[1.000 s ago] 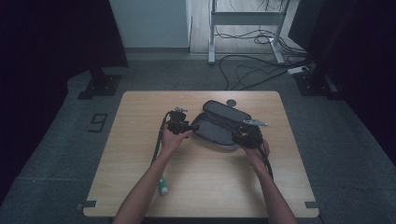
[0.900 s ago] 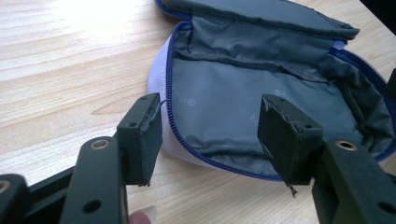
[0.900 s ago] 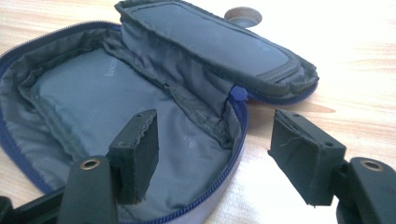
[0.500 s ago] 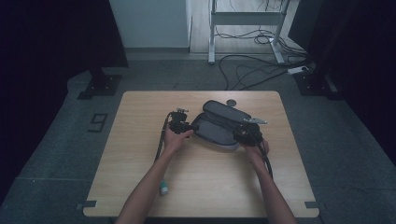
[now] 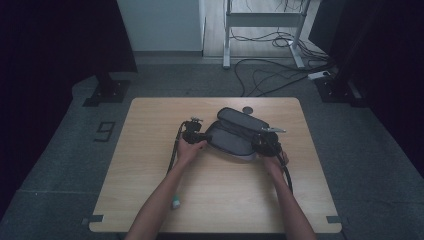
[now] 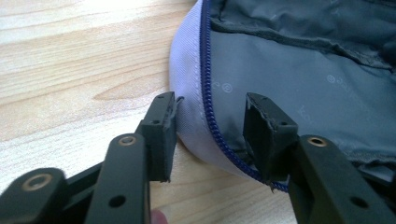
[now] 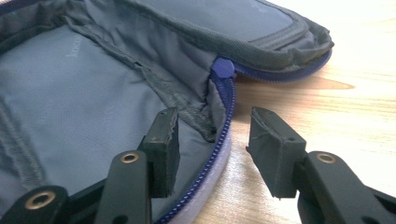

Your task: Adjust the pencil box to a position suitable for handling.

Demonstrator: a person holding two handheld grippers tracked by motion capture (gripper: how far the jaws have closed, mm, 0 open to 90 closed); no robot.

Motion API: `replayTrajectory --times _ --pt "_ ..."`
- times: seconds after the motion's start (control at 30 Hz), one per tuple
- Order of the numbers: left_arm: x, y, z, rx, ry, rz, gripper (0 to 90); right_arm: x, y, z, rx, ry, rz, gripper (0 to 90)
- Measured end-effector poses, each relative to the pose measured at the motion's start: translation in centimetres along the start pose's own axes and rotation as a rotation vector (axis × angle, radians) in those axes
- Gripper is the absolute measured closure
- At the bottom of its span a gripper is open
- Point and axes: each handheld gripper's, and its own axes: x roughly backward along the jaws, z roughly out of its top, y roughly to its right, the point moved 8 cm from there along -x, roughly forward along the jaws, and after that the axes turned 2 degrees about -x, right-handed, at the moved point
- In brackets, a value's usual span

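Wooden table [image 5: 150, 150] on grey carpet, cables behind. Open grey case [image 5: 235, 137] lies mid-table; left gripper [image 6: 210, 126] and right gripper [image 7: 212, 140] straddle its end rims, jaws apart, just been closing. Small teal object [image 5: 176, 202] hard to identify

A large dark digit "9" [image 5: 104, 131] is marked on the grey floor [image 5: 60, 165], left of the table in the high view. The pouch's grey lining [image 6: 299, 88] carries faint repeated printing, too small to read.
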Motion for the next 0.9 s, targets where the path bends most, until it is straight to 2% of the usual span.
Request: replayTrajectory --times 0.17,0.37,0.47,0.63,0.73,0.8,0.9 --pt "-0.09 -0.29 -0.09 -0.005 -0.005 -0.004 60.9 -0.21 0.21 -0.09 -0.002 -0.004 0.001 55.9" --pt "-0.27 -0.39 -0.25 0.006 -0.016 -0.011 65.4 -0.79 0.19 -0.42 -0.008 -0.02 0.02 66.4" --pt "-0.24 -0.47 -0.33 0.009 -0.027 -0.015 68.0 -0.96 0.22 -0.48 0.01 -0.02 0.0 70.7" --pt "-0.21 -0.58 -0.34 0.031 -0.031 -0.019 72.4 -0.85 0.57 -0.42 0.009 -0.016 -0.012 78.9" --pt "-0.06 -0.53 -0.28 0.032 -0.031 -0.019 78.6 -0.71 0.57 -0.37 0.017 -0.014 -0.019 81.3" --pt "0.03 -0.48 -0.19 0.041 -0.025 -0.037 83.7 -0.62 0.56 -0.35 0.025 -0.011 -0.019 81.6" --pt "0.01 -0.58 -0.2 0.05 -0.023 -0.056 84.2 -0.35 0.52 -0.24 0.034 -0.004 -0.016 82.2"
